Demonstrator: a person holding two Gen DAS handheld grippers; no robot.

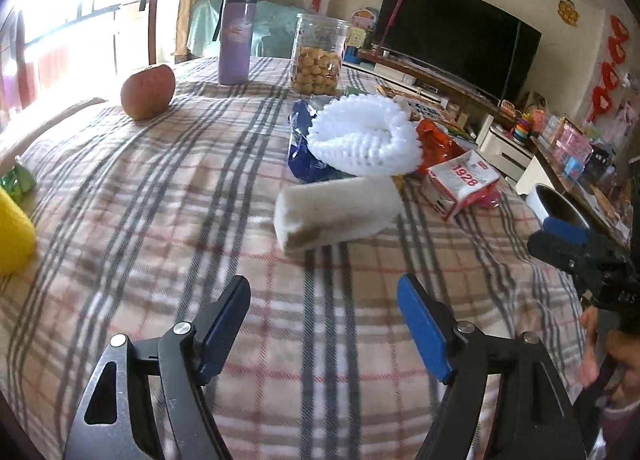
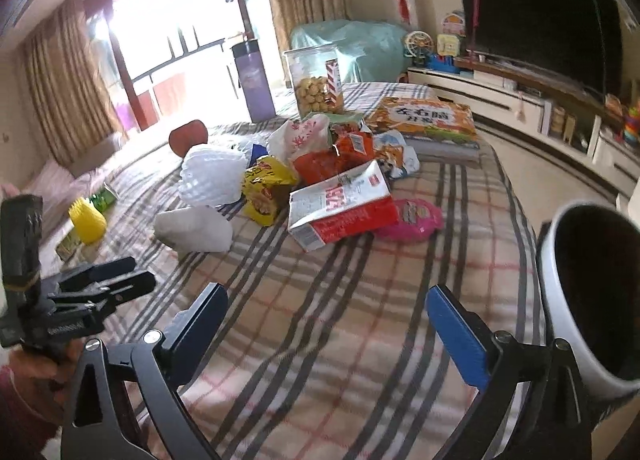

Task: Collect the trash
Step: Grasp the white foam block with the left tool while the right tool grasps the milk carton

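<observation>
Left gripper (image 1: 324,326) hangs over the plaid tablecloth (image 1: 120,199), jaws apart, nothing between them. Just beyond it lies a white wrapped block (image 1: 334,213); behind that block sit a white foam fruit net (image 1: 366,135) on a blue wrapper (image 1: 304,155), and right of it a red-and-white carton (image 1: 460,181). Far left of the block an apple (image 1: 148,91); behind it a purple bottle (image 1: 236,37) and a cookie jar (image 1: 318,55).

Black tool (image 1: 324,330), blue pads (image 1: 422,334)

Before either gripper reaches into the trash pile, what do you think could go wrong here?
1. The wrappers overlap: pulling the white foam net may drag the yellow wrapper along.
2. The bin stands off the table's edge; a drop from the open right gripper could miss.
3. The apple might get swept up as trash.
</observation>
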